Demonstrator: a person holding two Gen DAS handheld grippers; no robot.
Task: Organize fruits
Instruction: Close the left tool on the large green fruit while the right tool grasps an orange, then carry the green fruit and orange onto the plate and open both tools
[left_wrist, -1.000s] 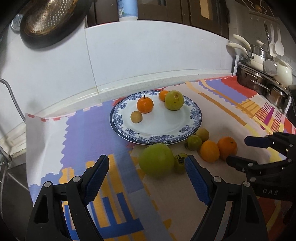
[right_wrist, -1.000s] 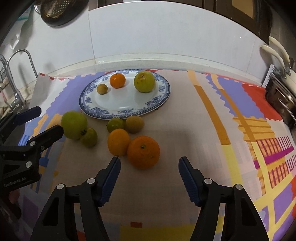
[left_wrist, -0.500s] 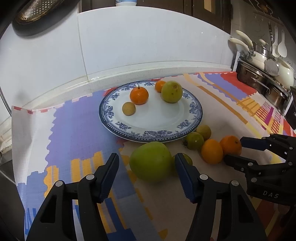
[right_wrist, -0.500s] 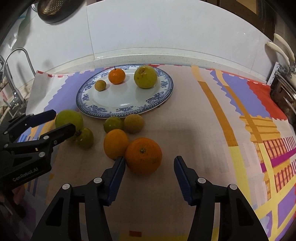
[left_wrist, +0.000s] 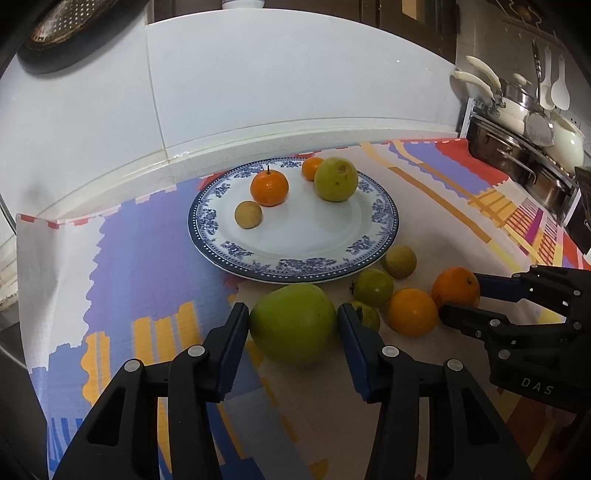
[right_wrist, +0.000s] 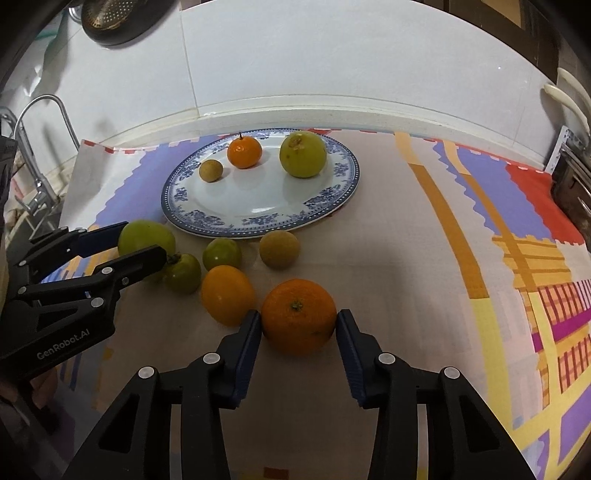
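A blue-and-white plate (left_wrist: 384, 236) (right_wrist: 192, 218) on the patterned cloth holds a mandarin (left_wrist: 269, 189), a green apple (left_wrist: 335, 179), a small brown fruit (left_wrist: 248, 215) and a small orange (left_wrist: 311, 168). My left gripper (left_wrist: 291, 319) has closed around a large green fruit (left_wrist: 293, 323) (right_wrist: 146, 236) in front of the plate, both pads touching it. My right gripper (right_wrist: 298, 325) has closed around an orange (right_wrist: 298, 315) (left_wrist: 455, 288), pads on both sides. Both fruits rest on the cloth.
Loose fruits lie between the grippers: two small green ones (right_wrist: 221, 254) (right_wrist: 183, 272), a yellow-orange one (right_wrist: 227, 299) and a brown one (right_wrist: 279, 249). Pots and utensils (left_wrist: 524, 147) stand at the right. A faucet (right_wrist: 33, 147) is at the left. A tiled wall is behind.
Both grippers moved forward and narrowed: the left around the large green fruit, the right around the orange. The fruits have not moved.
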